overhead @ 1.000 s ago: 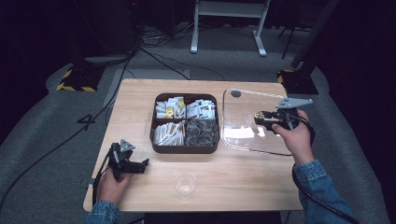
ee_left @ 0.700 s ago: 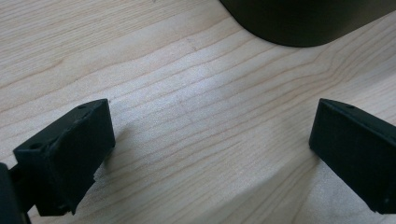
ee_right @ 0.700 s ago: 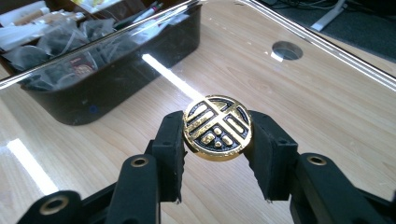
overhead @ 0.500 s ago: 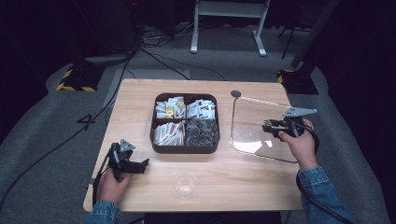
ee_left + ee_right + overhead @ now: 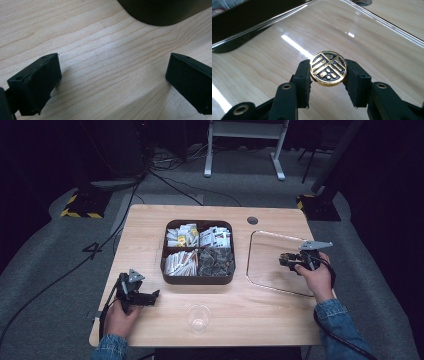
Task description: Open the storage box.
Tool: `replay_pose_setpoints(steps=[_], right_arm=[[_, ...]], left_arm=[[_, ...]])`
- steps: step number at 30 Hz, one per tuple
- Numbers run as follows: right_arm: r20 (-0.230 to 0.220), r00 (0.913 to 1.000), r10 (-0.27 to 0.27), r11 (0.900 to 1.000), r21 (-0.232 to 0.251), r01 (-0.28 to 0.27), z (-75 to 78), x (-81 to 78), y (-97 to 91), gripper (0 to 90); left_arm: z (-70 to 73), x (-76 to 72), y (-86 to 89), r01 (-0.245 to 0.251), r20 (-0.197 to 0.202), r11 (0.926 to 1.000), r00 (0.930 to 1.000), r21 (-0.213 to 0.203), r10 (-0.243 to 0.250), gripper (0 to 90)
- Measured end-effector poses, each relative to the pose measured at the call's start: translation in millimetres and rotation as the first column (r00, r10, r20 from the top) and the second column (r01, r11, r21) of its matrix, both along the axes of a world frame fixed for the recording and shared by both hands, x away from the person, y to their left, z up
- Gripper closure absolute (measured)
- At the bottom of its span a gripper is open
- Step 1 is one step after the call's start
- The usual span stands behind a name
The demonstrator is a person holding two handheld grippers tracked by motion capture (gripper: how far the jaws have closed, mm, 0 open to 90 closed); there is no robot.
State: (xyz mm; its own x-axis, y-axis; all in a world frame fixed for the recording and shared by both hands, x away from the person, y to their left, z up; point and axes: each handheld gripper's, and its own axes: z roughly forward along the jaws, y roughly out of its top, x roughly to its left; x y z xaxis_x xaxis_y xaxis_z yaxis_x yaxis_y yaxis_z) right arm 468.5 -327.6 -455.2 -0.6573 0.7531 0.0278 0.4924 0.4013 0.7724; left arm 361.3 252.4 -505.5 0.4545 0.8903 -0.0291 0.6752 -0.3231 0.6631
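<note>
A dark brown box [image 5: 199, 281] with four compartments of packets stands in the middle of the wooden table [image 5: 145, 235]. To its right a clear, rounded square lid [image 5: 267, 247] lies nearly flat, low over the table. My right gripper [image 5: 286, 261] is shut on the lid's round gold knob [image 5: 328, 68], one black pad on each side of it [image 5: 328, 67]. The wood shows through the lid's glossy pane [image 5: 374, 45]. At the front left my left gripper [image 5: 152, 295] rests on the table, its jaws wide open [image 5: 112, 67] over bare wood, with the box's corner [image 5: 162, 12] just ahead.
A small clear glass cup [image 5: 198, 318] stands near the front edge, between the two hands. A round cable hole [image 5: 252, 220] sits at the table's back right. Cables trail from both grippers off the table edges. Dark floor surrounds the table.
My right hand has come down and toward the table's right edge with the lid, which went from raised and tilted to nearly flat beside the box. The left gripper has stayed put.
</note>
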Motion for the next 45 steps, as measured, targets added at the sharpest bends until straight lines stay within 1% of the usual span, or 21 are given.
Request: replay_pose_setpoints(steps=[6, 7, 11, 18, 19, 22, 26, 27, 28, 29, 30, 31, 32, 33, 36, 40, 45], right_arm=[[-0.019, 0.9998, -0.006, 0.9999, -0.010, 0.006, -13.6, 4.3, -1.7, 58.8], [-0.028, 0.9995, -0.012, 0.9999, -0.005, 0.012, -16.2, 4.9, -1.5, 58.8], [-0.044, 0.9989, -0.014, 0.9998, -0.018, 0.014, -23.6, 6.9, -2.0, 58.8], [-0.065, 0.9974, -0.031, 0.9993, -0.023, 0.029, -29.9, 7.9, -4.2, 58.7], [-0.076, 0.9961, -0.045, 0.9988, -0.023, 0.044, -31.2, 8.2, -4.9, 58.7], [-0.078, 0.9954, -0.056, 0.9982, -0.026, 0.054, -33.2, 8.6, -6.0, 58.7], [-0.077, 0.9949, -0.065, 0.9978, -0.011, 0.065, -34.1, 9.0, -7.3, 58.4], [-0.074, 0.9951, -0.066, 0.9978, -0.005, 0.066, -34.6, 9.2, -7.7, 55.6], [-0.074, 0.9951, -0.066, 0.9978, -0.005, 0.066, -34.6, 9.2, -7.7, 55.6], [-0.061, 0.9959, -0.067, 0.9974, 0.022, 0.069, -35.3, 10.0, -8.0, 47.7], [-0.072, 0.9945, -0.076, 0.9956, 0.050, 0.080, -35.7, 11.1, -7.2, 39.5], [-0.073, 0.9942, -0.079, 0.9953, 0.049, 0.083, -35.7, 10.9, -7.0, 37.7], [-0.073, 0.9942, -0.079, 0.9953, 0.049, 0.083, -35.7, 10.9, -7.0, 37.7], [-0.070, 0.9927, -0.098, 0.9942, 0.038, 0.101, -37.2, 10.5, -6.3, 33.2], [-0.076, 0.9908, -0.112, 0.9921, 0.048, 0.116, -39.3, 10.7, -6.1, 30.8], [-0.069, 0.9909, -0.116, 0.9916, 0.050, 0.119, -38.8, 10.6, -6.7, 30.0], [-0.053, 0.9913, -0.120, 0.9899, 0.068, 0.124, -34.5, 7.9, -8.9, 29.6]], left_arm=[[0.0, 0.0, 0.0, 0.000, 0.000, 1.0000, 1.0000, 0.000, 0.000, 0.5], [0.0, 0.0, 0.0, 0.000, 0.000, 1.0000, 1.0000, 0.000, 0.000, 0.5], [0.0, 0.0, 0.0, 0.000, 0.000, 1.0000, 1.0000, 0.000, 0.000, 0.5], [0.0, 0.0, 0.0, 0.000, 0.000, 1.0000, 1.0000, 0.000, 0.000, 0.5], [0.0, 0.0, 0.0, 0.000, 0.000, 1.0000, 1.0000, 0.000, 0.000, 0.5], [0.0, 0.0, 0.0, 0.000, 0.000, 1.0000, 1.0000, 0.000, 0.000, 0.5], [0.0, 0.0, 0.0, 0.000, 0.000, 1.0000, 1.0000, 0.000, 0.000, 0.5], [0.0, 0.0, 0.0, 0.000, 0.000, 1.0000, 1.0000, 0.000, 0.000, 0.5], [0.0, 0.0, 0.0, 0.000, 0.000, 1.0000, 1.0000, 0.000, 0.000, 0.5], [0.0, 0.0, 0.0, 0.000, 0.000, 1.0000, 1.0000, 0.000, 0.000, 0.5], [0.0, 0.0, 0.0, 0.000, 0.000, 1.0000, 1.0000, 0.000, 0.000, 0.5], [0.0, 0.0, 0.0, 0.000, 0.000, 1.0000, 1.0000, 0.000, 0.000, 0.5], [0.0, 0.0, 0.0, 0.000, 0.000, 1.0000, 1.0000, 0.000, 0.000, 0.5], [0.0, 0.0, 0.0, 0.000, 0.000, 1.0000, 1.0000, 0.000, 0.000, 0.5], [0.0, 0.0, 0.0, 0.000, 0.000, 1.0000, 1.0000, 0.000, 0.000, 0.5], [0.0, 0.0, 0.0, 0.000, 0.000, 1.0000, 1.0000, 0.000, 0.000, 0.5], [0.0, 0.4, 0.0, 0.000, 0.000, 1.0000, 1.0000, -0.001, 0.000, 0.5]])
